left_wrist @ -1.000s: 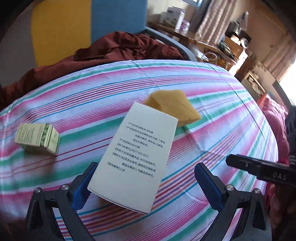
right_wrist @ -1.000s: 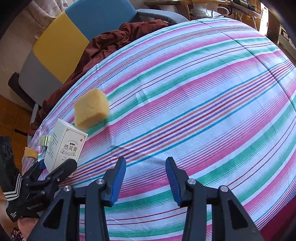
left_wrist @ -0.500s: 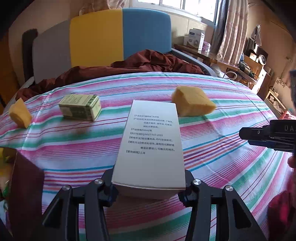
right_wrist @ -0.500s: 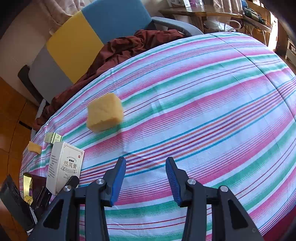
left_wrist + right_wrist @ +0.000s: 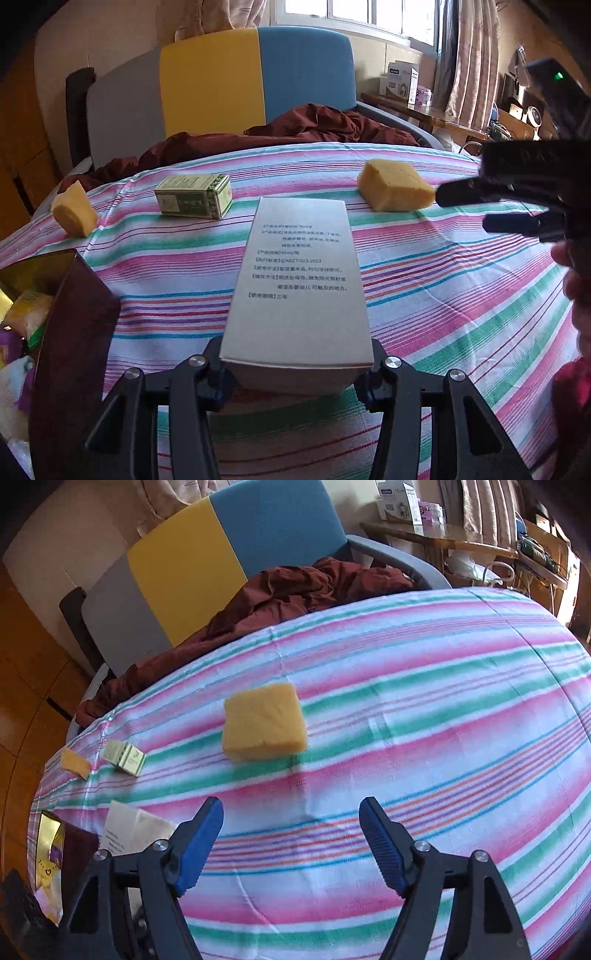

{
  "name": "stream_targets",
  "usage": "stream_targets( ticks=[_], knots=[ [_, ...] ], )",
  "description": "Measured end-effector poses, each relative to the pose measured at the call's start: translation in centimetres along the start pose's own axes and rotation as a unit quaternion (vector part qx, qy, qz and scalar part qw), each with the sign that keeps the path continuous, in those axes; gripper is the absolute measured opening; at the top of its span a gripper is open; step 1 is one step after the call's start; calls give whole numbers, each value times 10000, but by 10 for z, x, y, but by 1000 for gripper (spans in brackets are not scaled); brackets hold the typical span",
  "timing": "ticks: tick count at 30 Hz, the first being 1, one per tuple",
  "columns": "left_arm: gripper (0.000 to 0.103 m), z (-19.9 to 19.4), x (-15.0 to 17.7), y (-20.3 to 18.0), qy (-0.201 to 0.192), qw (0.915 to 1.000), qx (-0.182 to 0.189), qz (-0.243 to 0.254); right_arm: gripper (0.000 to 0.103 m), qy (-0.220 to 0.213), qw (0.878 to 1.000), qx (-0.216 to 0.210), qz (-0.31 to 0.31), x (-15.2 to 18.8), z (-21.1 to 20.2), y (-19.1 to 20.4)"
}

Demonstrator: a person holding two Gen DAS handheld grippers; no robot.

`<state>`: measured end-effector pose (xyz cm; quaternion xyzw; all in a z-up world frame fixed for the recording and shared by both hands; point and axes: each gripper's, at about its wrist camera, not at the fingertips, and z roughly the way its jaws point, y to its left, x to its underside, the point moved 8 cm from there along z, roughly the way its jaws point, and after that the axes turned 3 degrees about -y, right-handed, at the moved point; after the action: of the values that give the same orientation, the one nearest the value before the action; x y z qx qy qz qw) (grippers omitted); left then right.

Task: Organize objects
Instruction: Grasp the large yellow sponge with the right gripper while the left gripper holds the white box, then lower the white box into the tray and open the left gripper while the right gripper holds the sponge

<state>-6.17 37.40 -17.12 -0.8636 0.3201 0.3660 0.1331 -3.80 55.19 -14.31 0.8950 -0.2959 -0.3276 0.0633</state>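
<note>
Left wrist: white box (image 5: 299, 280) clamped between left claw (image 5: 295, 384) pads.

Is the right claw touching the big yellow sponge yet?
Apart. The right wrist view shows the right claw with its jaws opening and nothing between them; a stretch of striped cloth lies between the fingertips and the big yellow sponge.

Striped tablecloth (image 5: 424, 686), two sponges (image 5: 264, 722), green carton (image 5: 194, 195), perhaps cardboard
</note>
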Motion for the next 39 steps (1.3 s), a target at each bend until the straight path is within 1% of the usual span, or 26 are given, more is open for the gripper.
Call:
stream_targets(
  ticks=[1, 3, 7, 8, 10, 11, 14, 16, 18, 20, 22, 25, 28, 31, 33, 36, 39],
  knots=[
    [51, 0, 0, 0, -10, 10000, 8, -8, 77, -83, 9999, -14, -54, -9, 2, 6],
    [51, 0, 0, 1, -21, 10000, 48, -47, 77, -120, 9998, 18, -159, -21, 14, 17],
    [51, -1, 1, 2, -65, 9999, 88, -90, 77, -55, 9992, 212, -349, -30, 46, 27],
    [51, -1, 2, 2, -77, 9999, 88, -91, 75, -15, 9985, 271, -477, -29, 53, 30],
    [51, -1, 2, 2, -99, 9999, 92, -93, 64, -23, 9953, 614, -751, -25, 62, 30],
    [51, -1, 2, 2, -107, 9998, 98, -99, 62, -82, 9953, 614, -739, -24, 63, 28],
    [51, -1, 2, 2, -129, 9997, 146, -140, 58, -276, 9983, 365, -352, -19, 55, 19],
    [51, -2, 2, 3, -136, 9996, 190, -182, 56, -333, 9984, 326, -314, -12, 48, 17],
    [51, -2, 2, 3, -147, 9994, 219, -208, 55, -326, 9981, 332, -406, -2, 39, 17],
    [51, -2, 2, 5, -164, 9994, 227, -216, 55, -257, 9986, 284, -367, 8, 28, 17],
    [51, -4, 1, 5, -191, 9993, 239, -231, 55, -71, 9993, 221, -279, 20, 17, 16],
    [50, -9, -2, 9, -289, 9989, 225, -300, 54, 152, 9990, 217, -361, 40, -4, 19],
    [50, -20, -6, 14, -542, 9977, 147, -378, 54, 136, 9987, 195, -455, 60, -26, 24],
    [50, -33, -7, 16, -679, 9969, 63, -382, 54, 74, 9992, 137, -373, 70, -33, 26],
    [50, -45, -5, 18, -710, 9963, 126, -472, 54, 98, 9995, 59, -288, 72, -30, 27],
    [50, -67, 3, 24, -749, 9948, 242, -654, 54, 66, 9993, 81, -352, 69, -27, 26],
    [50, -86, 12, 32, -736, 9935, 343, -792, 54, 85, 9994, 11, -332, 71, -27, 28]
  ],
)
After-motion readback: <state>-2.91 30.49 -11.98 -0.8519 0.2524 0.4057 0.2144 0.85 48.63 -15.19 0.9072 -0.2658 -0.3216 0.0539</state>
